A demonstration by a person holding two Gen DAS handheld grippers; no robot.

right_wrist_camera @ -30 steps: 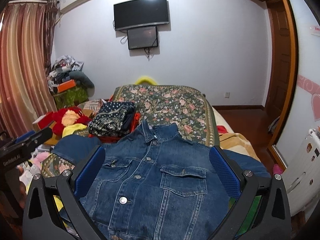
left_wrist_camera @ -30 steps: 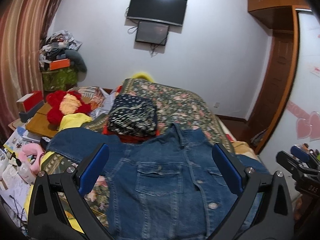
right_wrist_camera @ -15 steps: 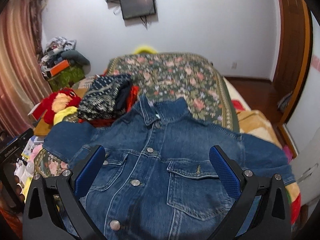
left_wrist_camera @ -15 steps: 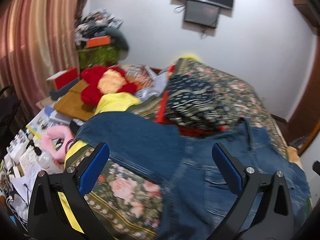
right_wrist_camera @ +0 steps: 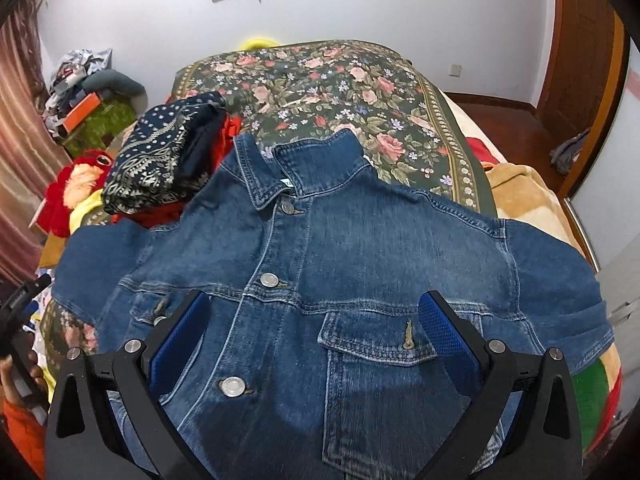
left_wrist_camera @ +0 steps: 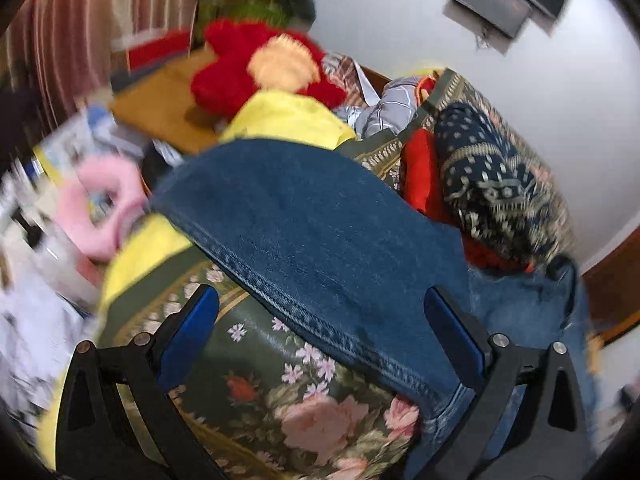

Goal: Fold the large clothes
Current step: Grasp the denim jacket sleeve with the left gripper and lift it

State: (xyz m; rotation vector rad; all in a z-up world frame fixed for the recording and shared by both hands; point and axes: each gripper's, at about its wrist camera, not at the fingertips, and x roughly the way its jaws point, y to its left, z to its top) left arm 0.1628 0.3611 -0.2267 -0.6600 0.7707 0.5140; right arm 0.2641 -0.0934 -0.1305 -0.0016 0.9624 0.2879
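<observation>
A blue denim jacket (right_wrist_camera: 352, 264) lies front up and buttoned on the floral bedspread (right_wrist_camera: 320, 80), collar toward the far wall. Its left sleeve (left_wrist_camera: 304, 232) stretches out toward the bed's left edge. My left gripper (left_wrist_camera: 320, 312) is open and empty, just above that sleeve near its lower hem. My right gripper (right_wrist_camera: 316, 320) is open and empty, above the jacket's chest between the button row and the chest pocket (right_wrist_camera: 376, 336). The left gripper also shows at the left edge of the right wrist view (right_wrist_camera: 20, 320).
A folded dark patterned garment (right_wrist_camera: 168, 156) on red cloth lies left of the collar. A red plush toy (left_wrist_camera: 256, 64), a yellow cloth (left_wrist_camera: 288, 120), a pink object (left_wrist_camera: 104, 208) and clutter crowd the left bedside. A tan blanket (right_wrist_camera: 528, 200) lies at the right.
My left gripper has swung left and down from over the jacket body to over the left sleeve. My right gripper has tilted down and come closer to the jacket's chest.
</observation>
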